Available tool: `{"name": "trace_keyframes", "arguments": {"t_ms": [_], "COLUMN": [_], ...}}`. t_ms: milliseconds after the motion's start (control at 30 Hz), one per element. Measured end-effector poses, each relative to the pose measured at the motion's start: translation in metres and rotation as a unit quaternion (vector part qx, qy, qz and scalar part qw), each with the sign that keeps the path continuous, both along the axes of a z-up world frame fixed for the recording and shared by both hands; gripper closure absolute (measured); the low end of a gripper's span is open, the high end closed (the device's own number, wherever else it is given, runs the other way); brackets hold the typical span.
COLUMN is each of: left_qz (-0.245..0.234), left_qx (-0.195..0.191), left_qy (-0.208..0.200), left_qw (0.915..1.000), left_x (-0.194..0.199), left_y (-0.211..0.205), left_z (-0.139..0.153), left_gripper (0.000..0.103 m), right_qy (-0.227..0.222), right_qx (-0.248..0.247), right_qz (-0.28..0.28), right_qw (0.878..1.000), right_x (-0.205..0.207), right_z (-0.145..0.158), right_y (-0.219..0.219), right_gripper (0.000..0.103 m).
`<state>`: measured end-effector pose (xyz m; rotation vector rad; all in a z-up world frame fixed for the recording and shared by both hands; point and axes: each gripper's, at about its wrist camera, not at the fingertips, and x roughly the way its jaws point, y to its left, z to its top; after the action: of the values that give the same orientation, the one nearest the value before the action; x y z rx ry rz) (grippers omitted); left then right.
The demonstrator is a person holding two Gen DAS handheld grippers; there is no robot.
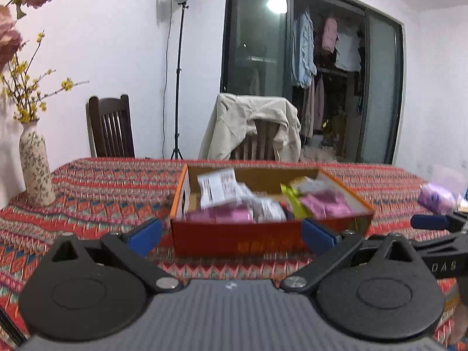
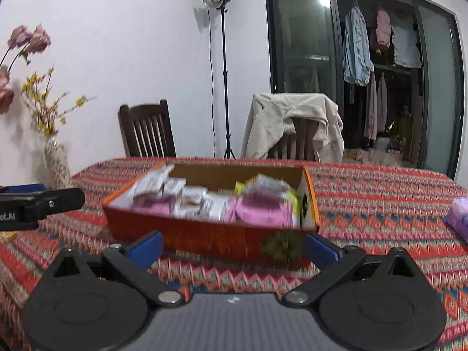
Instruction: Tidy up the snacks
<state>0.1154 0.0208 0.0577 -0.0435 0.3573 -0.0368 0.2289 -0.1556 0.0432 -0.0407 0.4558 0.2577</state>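
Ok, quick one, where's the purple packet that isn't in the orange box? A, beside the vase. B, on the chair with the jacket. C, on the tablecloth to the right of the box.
C: the purple packet lies on the patterned tablecloth, well right of the orange box.

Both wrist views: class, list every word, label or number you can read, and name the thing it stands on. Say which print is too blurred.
"DAS": pale letters on the black arm of the right gripper, seen at the right edge of the left wrist view.
"ot.AI": cut off by the frame edge, on the black left gripper.
Orange cardboard box: pale print on its front wall, too blurred.
White and pink snack packets: labels too blurred.
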Motion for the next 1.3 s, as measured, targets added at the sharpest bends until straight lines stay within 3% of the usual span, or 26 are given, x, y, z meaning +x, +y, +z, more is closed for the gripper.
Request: {"name": "trace_keyframes", "arguments": {"t_ms": [333, 1300], "left_qz": [0.006, 0.006], "left_qx": [-0.005, -0.011], "left_qy": [0.043, 0.052], "left_qw": [0.9991, 0.9986], "left_x": [-0.025, -0.035], "left_y": [0.003, 0.001], "left_z": [-0.036, -0.041], "left_gripper": [0.000, 0.000], "right_qy": [0.048, 0.046], "right_qx": [0.009, 0.013], "right_qz": [-0.007, -0.010], "right_qw": [0.999, 0.999], "right_x": [-0.028, -0.043], "right_z": [-0.029, -0.026], "right_y": [-0.015, -0.020], "right_gripper": [0.000, 0.000]}}
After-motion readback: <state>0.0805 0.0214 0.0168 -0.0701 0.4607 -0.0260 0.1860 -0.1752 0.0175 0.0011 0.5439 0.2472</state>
